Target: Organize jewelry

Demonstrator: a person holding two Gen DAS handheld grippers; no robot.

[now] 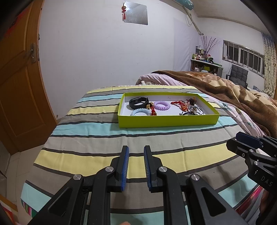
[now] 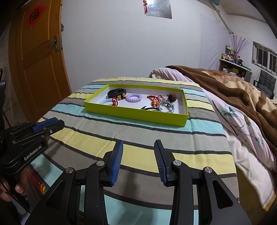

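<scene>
Your left gripper (image 1: 135, 152) and right gripper (image 2: 138, 147) hover with fingers parted, empty, since the jewelry sits gathered in the green tray (image 1: 166, 121).

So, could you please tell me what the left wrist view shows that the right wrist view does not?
Only the left wrist view shows the grey chair by the window in full, with the right gripper at its right edge. Only the right wrist view shows the red sign on the door and a hand holding the left gripper. Both show the green box of hair ties and trinkets on the striped sheet, and open, empty jaws.
</scene>
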